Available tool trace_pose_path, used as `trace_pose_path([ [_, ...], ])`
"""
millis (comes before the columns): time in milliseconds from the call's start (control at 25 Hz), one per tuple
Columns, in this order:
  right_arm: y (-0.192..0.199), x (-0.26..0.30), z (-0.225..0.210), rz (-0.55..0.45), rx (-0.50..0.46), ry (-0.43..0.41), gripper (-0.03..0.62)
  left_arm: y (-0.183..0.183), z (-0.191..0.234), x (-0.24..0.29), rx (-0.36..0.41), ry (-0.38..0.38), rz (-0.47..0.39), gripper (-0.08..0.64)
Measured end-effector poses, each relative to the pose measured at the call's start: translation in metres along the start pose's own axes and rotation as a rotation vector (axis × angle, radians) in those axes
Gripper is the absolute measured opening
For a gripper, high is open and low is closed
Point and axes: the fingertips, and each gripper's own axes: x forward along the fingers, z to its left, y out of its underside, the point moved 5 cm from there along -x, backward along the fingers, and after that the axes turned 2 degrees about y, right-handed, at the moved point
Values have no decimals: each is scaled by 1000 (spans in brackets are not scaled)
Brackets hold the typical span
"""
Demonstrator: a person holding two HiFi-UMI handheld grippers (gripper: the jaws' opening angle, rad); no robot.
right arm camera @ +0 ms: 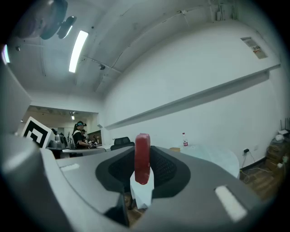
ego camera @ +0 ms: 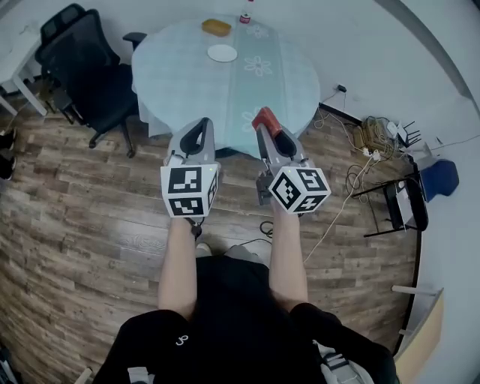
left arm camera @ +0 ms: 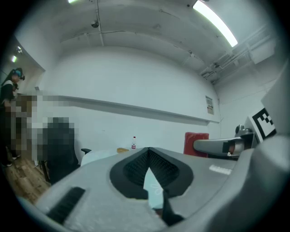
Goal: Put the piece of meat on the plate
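Note:
The piece of meat (ego camera: 265, 118) is a flat red slab that stands on edge between the jaws of my right gripper (ego camera: 268, 127), which is shut on it; in the right gripper view the meat (right arm camera: 142, 156) rises above the jaw tips. The small white plate (ego camera: 222, 52) lies on the round table (ego camera: 292, 82), well ahead of both grippers. My left gripper (ego camera: 198, 129) is held level beside the right one, shut, its tips (left arm camera: 148, 150) meeting with nothing between them. Both hang over the wood floor, just short of the table's near edge.
A brown bread-like item (ego camera: 216, 27) and a small red-capped bottle (ego camera: 244, 17) sit at the table's far side. A black office chair (ego camera: 82, 67) stands left of the table. Cables and a power strip (ego camera: 367, 139) lie on the floor at right, near a blue chair (ego camera: 439, 178).

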Motion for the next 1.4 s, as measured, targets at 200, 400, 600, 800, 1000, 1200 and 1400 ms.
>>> trace_pose_path([
  [200, 7, -12, 1, 13, 4, 7, 101, 5, 3, -13, -17, -3, 1, -8],
  [400, 8, -16, 5, 31, 1, -6, 100, 5, 6, -20, -35, -8, -4, -7],
  [600, 9, -13, 5, 41, -14, -16, 100, 10, 12, -21, -54, -21, -13, -6],
  [800, 7, 10, -2, 35, 2, -40, 100, 9, 25, -10, -52, -47, -9, -8],
  [1000, 18, 49, -13, 45, 29, -69, 101, 17, 46, 16, -47, -82, 16, -6],
  [1200, 31, 98, -43, 75, 61, -78, 100, 31, 68, 64, -53, -103, 60, -7],
  [1400, 39, 154, -99, 107, 98, -48, 100, 43, 81, 138, -65, -95, 107, -7],
])
